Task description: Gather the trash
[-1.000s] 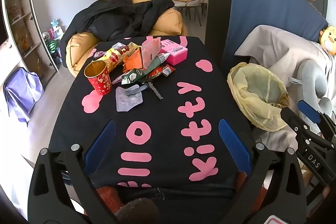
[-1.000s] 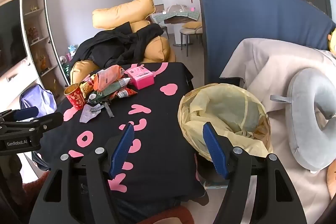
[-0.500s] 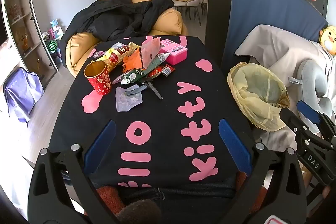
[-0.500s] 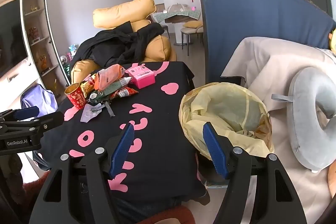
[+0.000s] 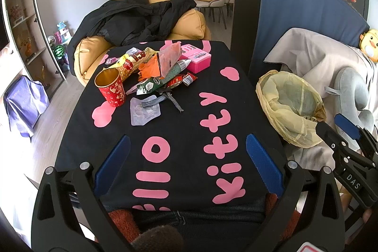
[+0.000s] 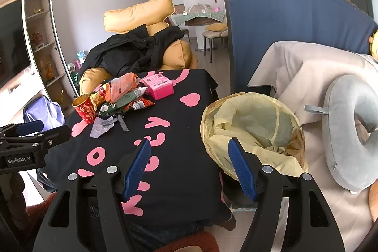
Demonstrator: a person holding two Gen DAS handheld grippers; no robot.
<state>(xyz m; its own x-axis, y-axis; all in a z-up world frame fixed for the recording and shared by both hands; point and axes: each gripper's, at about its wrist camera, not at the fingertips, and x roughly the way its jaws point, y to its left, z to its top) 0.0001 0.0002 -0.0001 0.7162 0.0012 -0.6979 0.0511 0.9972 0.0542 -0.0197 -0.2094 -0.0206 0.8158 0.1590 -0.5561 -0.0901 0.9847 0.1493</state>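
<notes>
Two blue-padded fingers of the left hand-held gripper stand wide apart with nothing between them, low over the near edge of the desk and its black cloth with pink letters. In this left wrist view the trash pile lies at the far left of the desk: a red and gold paper cup stands upright at its left, a clear plastic pouch lies flat just near of it, and a pink box sits at the far right of the heap. A bin lined with a yellow bag stands off the desk's right edge.

From the right wrist view, the right hand-held gripper is also apart and empty, held over the gap between the desk's near right corner and the yellow bag, whose mouth is open. The pile sits far left, well apart from the bag.
</notes>
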